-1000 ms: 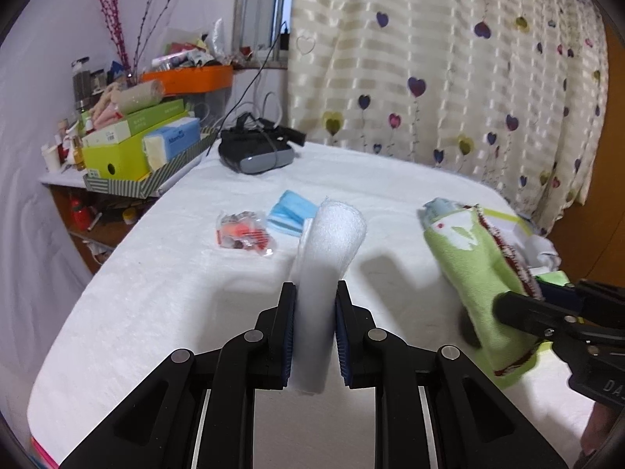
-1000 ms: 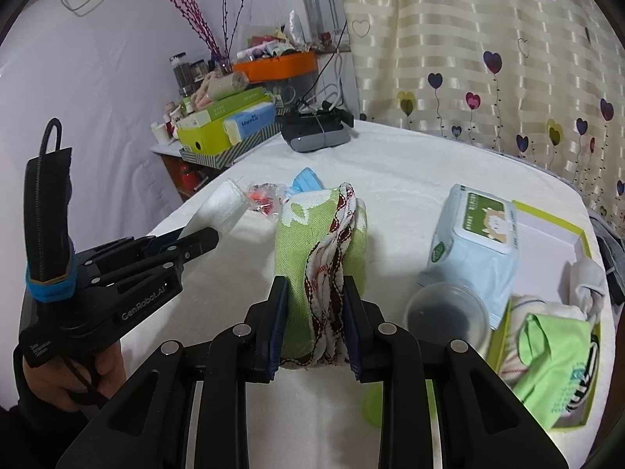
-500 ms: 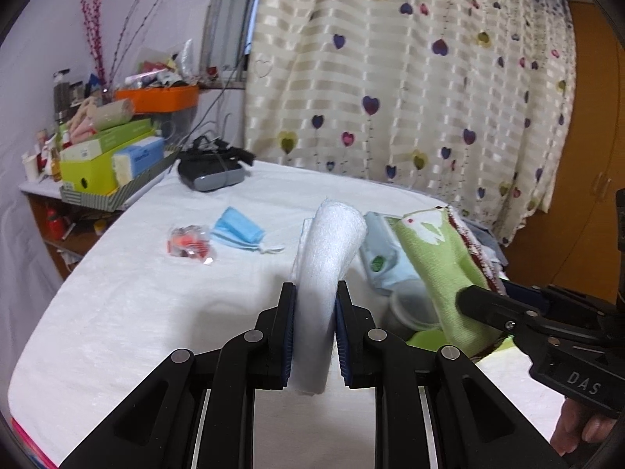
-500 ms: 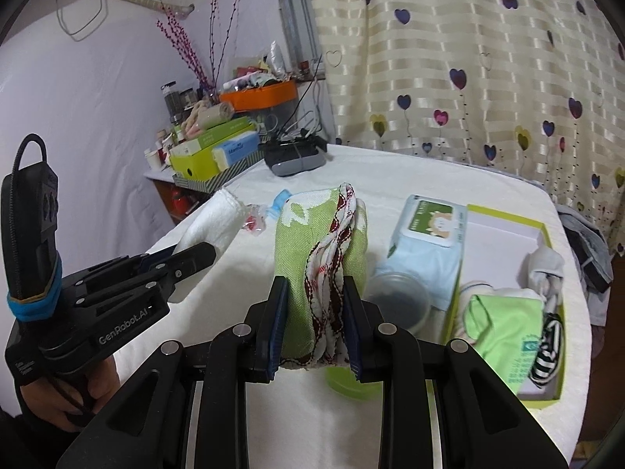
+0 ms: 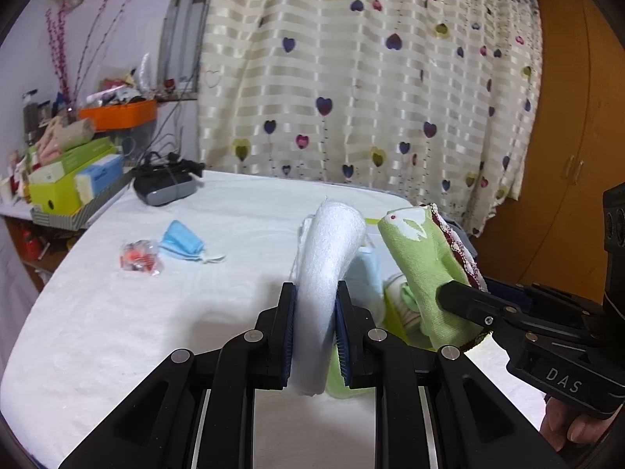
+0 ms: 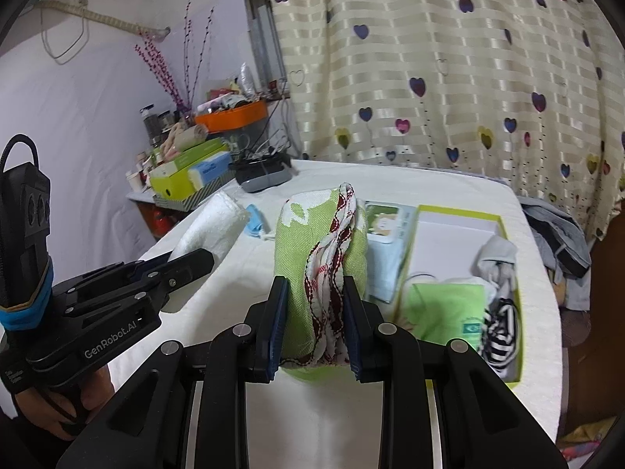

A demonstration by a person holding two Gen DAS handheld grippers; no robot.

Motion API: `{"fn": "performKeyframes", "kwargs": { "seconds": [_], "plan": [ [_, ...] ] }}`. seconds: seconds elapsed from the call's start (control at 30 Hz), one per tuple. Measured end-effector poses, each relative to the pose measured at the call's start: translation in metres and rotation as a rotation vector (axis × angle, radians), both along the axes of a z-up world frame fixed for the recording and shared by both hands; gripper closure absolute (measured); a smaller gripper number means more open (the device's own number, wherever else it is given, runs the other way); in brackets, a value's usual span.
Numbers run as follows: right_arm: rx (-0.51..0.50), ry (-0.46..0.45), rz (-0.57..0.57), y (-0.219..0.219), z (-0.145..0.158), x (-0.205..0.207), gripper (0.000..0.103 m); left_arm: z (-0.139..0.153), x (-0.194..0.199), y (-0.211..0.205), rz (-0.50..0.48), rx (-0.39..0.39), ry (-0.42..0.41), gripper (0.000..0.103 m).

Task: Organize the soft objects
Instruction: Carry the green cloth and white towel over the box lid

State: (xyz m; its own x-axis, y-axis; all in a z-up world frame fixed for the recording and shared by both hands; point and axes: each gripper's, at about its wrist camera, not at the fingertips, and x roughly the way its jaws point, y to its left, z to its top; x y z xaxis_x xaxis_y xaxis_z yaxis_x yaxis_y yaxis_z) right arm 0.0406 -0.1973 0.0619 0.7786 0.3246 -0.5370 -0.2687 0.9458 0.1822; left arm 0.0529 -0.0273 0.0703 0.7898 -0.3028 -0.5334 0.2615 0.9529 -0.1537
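My left claw (image 5: 314,328) clamps white towel (image 5: 328,258), right claw (image 6: 314,324) clamps green cloth (image 6: 312,250); floppy ends may snag box (image 6: 504,221) rim, bunch up.

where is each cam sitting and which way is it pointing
Left wrist: on the left hand-held gripper, looking along its fingers over the white towel it grips; the right hand shows.
Right wrist: on the right hand-held gripper, past its green cloth toward the box; the left hand shows.
Shared: both cloths, bed, curtain.

white towel (image 5: 330,258) | green cloth (image 6: 300,250), red-white trim | heart-patterned curtain (image 5: 371,78)
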Motion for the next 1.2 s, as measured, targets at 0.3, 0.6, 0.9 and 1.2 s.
{"fn": "performKeyframes", "kwargs": {
  "seconds": [0.3, 0.6, 0.9, 1.2],
  "plan": [
    [0.013, 0.005, -0.063, -0.032, -0.003, -0.001, 0.075, 0.002, 0.006, -0.036, -0.061, 0.01, 0.002, 0.086],
    [0.018, 0.016, -0.104, -0.056, -0.007, 0.0, 0.075, -0.001, 0.016, -0.067, -0.114, 0.02, 0.02, 0.086],
    [0.027, 0.038, -0.145, -0.079, -0.014, 0.005, 0.075, -0.009, 0.028, -0.096, -0.156, 0.044, 0.041, 0.086],
    [0.031, 0.063, -0.173, -0.097, -0.024, 0.013, 0.075, -0.017, 0.041, -0.116, -0.18, 0.074, 0.068, 0.086]
  ]
}}
